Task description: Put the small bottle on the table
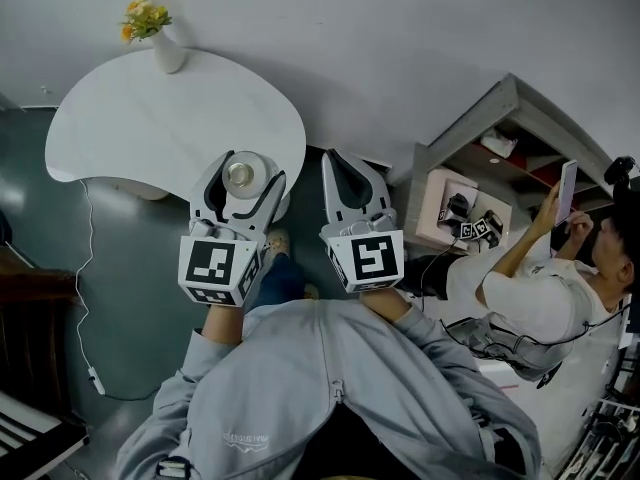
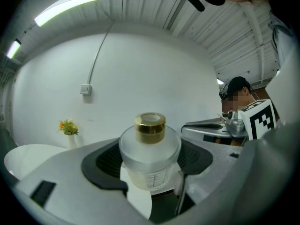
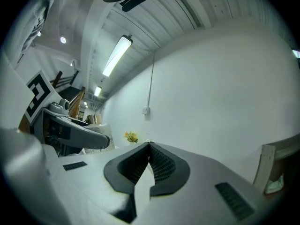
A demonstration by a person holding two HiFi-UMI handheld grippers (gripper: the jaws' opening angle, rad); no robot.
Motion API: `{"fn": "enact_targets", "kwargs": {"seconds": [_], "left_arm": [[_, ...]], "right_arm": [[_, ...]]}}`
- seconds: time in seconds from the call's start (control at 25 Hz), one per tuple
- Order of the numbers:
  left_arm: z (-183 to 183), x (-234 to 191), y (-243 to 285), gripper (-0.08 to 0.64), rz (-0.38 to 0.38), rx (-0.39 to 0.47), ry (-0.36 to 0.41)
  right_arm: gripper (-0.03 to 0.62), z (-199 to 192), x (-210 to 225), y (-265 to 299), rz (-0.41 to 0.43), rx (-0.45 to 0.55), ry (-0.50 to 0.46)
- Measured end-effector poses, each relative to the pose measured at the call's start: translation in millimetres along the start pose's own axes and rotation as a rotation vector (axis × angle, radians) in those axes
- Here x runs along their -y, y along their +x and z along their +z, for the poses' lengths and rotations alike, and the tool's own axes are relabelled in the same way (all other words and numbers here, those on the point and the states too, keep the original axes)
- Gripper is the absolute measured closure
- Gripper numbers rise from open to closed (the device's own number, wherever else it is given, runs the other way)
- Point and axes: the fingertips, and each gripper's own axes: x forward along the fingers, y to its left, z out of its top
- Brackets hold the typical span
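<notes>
A small frosted glass bottle (image 2: 150, 156) with a gold cap stands upright between the black pads of my left gripper (image 2: 149, 161), which is shut on it. From above, the bottle (image 1: 240, 175) shows between the left gripper's (image 1: 238, 180) jaws, just off the near right edge of the round white table (image 1: 150, 128). To its right my right gripper (image 1: 352, 183) hangs over the dark floor. In the right gripper view its jaws (image 3: 149, 163) meet at the tips with nothing between them.
A white vase with yellow flowers (image 1: 160, 40) stands at the table's far edge. A grey shelf unit (image 1: 480, 183) is at the right, with a seated person (image 1: 540, 288) holding a phone beside it. A white cable (image 1: 85, 298) runs across the floor at left.
</notes>
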Motion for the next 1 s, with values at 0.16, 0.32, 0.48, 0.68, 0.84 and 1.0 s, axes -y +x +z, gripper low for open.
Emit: {"fn": "enact_targets", "kwargs": {"seconds": [0.16, 0.32, 0.48, 0.68, 0.84, 1.0], "left_arm": [[0.3, -15.5, 28.6, 0.229, -0.006, 0.004, 0.017], [-3.7, -37.0, 59.1, 0.229, -0.024, -0.011, 0.014], [-3.3, -57.0, 90.8, 0.229, -0.047, -0.011, 0.037], [-10.7, -76.0, 127.9, 0.229, -0.080, -0.025, 0.056], [-19.0, -87.8, 154.6, 0.229, -0.119, -0.043, 0.055], [-30.4, -95.5, 177.8, 0.229, -0.160, -0.061, 0.059]], "right_arm": [[0.566, -6.6, 11.7, 27.3, -0.005, 0.005, -0.008], [0.566, -10.4, 17.1, 59.7, -0.015, 0.007, -0.013], [0.566, -15.6, 25.6, 95.0, -0.024, 0.010, 0.001], [0.566, -31.4, 39.1, 131.1, -0.051, -0.017, 0.012], [0.566, -42.9, 49.0, 153.5, -0.077, -0.034, 0.015], [0.566, -58.9, 55.0, 168.4, -0.102, -0.058, 0.020]]}}
